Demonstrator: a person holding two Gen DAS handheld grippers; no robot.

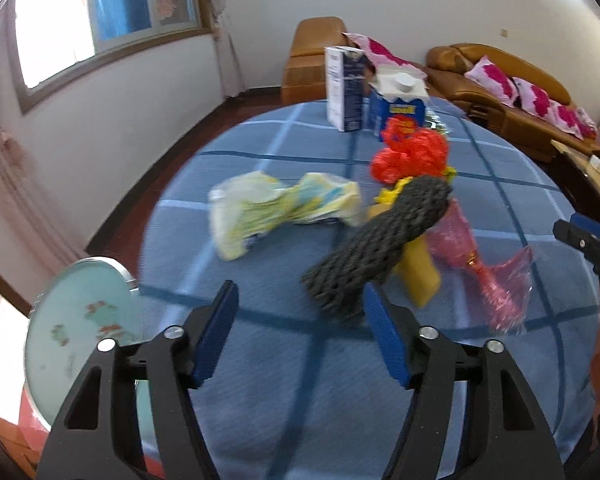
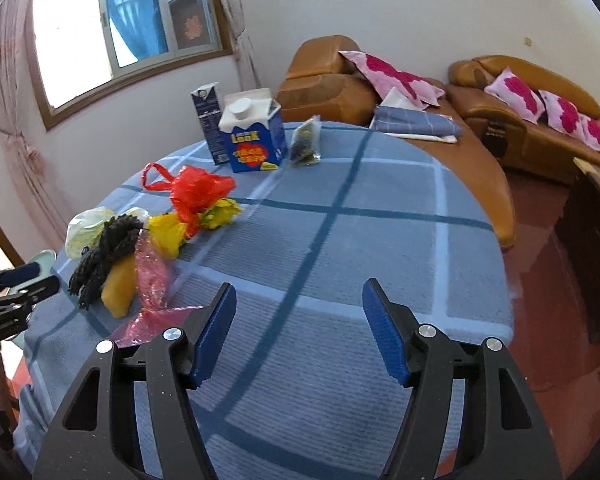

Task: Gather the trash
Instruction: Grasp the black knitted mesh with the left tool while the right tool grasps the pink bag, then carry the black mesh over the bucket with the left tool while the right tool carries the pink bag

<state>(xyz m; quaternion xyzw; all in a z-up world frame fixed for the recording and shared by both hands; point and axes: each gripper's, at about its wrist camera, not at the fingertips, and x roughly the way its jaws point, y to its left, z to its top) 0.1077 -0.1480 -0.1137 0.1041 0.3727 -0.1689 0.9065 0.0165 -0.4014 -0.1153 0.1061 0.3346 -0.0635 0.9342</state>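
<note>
A round surface (image 2: pixel 380 240) under a blue checked cloth is standing in a room with white walls, a window (image 2: pixel 140 28) at the upper left and brown sofas (image 2: pixel 520 120) with pink cushions at the back right. At the left edge of the surface a pale round stool (image 1: pixel 76 332) is showing, seen from the left wrist camera. The left gripper (image 1: pixel 300 312) is hanging open over the cloth with nothing between its blue pads, and the dark mesh sleeve (image 1: pixel 380 248) is lying just beside its right finger. Left of the sleeve a crumpled pale yellow wrapper (image 1: pixel 276 208) is lying on the cloth. The sleeve is leaning across a yellow packet (image 1: pixel 420 276), and a pink crinkled film (image 1: pixel 496 276) is lying next to it. Behind them a red plastic bag (image 2: pixel 196 192) is resting on a yellow crumpled bag (image 2: pixel 220 212). Further back a tall dark carton (image 2: pixel 212 124) and a blue carton (image 2: pixel 256 140) with a white cap are standing upright, with a small clear packet (image 2: pixel 306 142) at their right. The right gripper (image 2: pixel 300 316) is also released, holding nothing, above bare cloth to the right of the trash pile, with the pink film near its left finger.
</note>
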